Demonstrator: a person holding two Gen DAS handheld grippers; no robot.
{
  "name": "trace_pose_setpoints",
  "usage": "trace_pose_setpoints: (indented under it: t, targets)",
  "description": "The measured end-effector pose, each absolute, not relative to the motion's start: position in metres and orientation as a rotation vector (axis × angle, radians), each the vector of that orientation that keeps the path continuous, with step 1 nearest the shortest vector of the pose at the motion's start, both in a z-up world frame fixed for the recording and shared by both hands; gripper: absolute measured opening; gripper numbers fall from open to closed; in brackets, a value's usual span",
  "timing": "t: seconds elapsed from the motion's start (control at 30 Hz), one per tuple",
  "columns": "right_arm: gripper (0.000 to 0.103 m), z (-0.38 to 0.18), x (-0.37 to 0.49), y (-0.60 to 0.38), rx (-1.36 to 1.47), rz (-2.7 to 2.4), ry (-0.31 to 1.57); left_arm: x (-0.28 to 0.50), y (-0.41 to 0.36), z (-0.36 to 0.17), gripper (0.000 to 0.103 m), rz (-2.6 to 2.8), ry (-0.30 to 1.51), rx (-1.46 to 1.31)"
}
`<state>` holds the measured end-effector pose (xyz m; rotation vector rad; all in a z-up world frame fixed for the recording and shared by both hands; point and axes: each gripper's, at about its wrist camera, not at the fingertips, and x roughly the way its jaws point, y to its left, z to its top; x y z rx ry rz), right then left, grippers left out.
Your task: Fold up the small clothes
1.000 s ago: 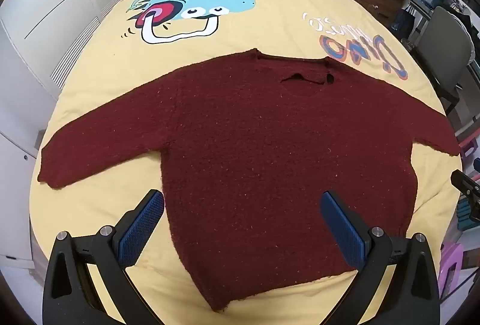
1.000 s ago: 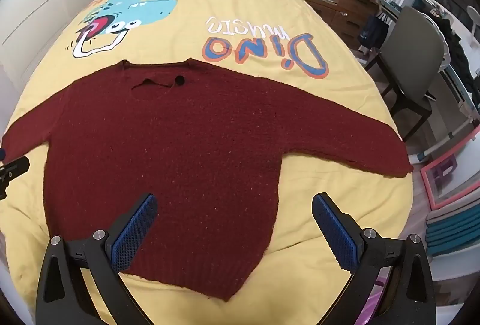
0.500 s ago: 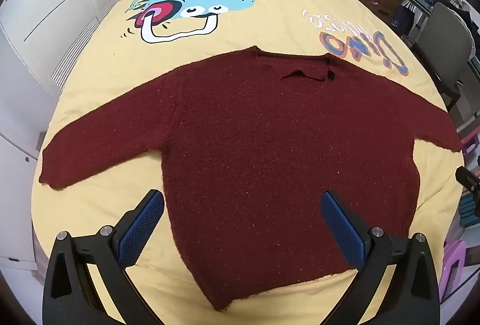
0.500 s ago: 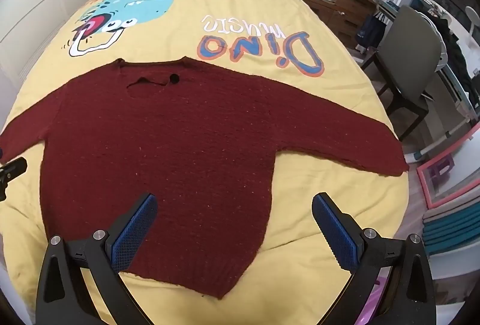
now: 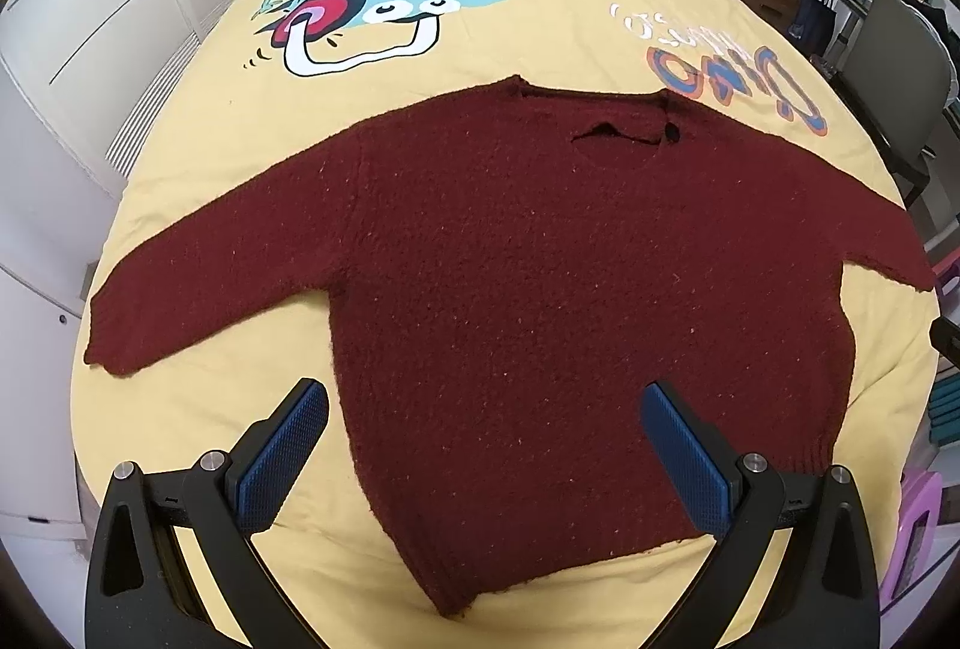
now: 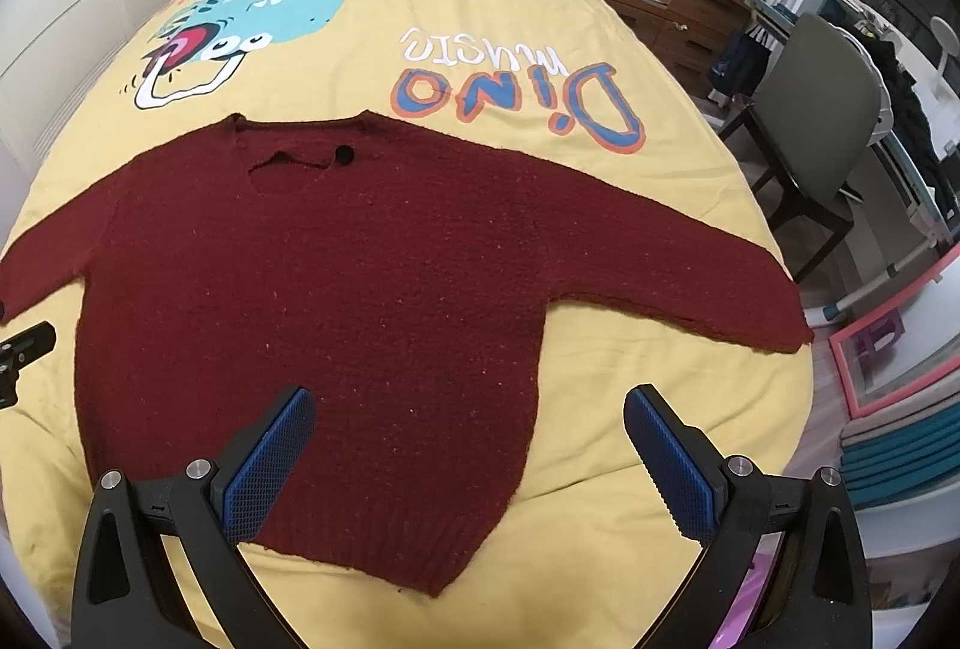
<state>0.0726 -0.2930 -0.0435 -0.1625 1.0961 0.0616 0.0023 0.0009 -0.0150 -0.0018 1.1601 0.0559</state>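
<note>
A dark red knitted sweater lies spread flat, front up, on the yellow bedspread, its hem nearest both grippers and its neckline farther ahead. The left gripper hovers with its jaws wide and empty, the hem's left corner just below and between its fingers, and the left sleeve stretches off to its left. The right gripper is likewise wide and empty above the hem's right corner, the right sleeve reaching out ahead to its right. The knit looks soft, thick and limp, so it will probably sag and stretch when lifted; pinching each sleeve near its cuff, or the shoulder and hem edge together, seems the soundest hold.
</note>
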Motion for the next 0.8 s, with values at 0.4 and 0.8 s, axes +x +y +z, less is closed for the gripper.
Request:
trace_pose_setpoints:
  t: [0.4,0.8]
  targets:
    - [0.103,-0.0436,0.0739,-0.2929,-0.177,0.053,1.102,0.0004,0.004,-0.0175,0.102,0.05,1.169,0.005]
    - [0.103,-0.0451,0.0732,-0.2917,-0.184,0.053,1.108,-0.0006,0.0053,-0.019,0.102,0.051,1.175,0.009]
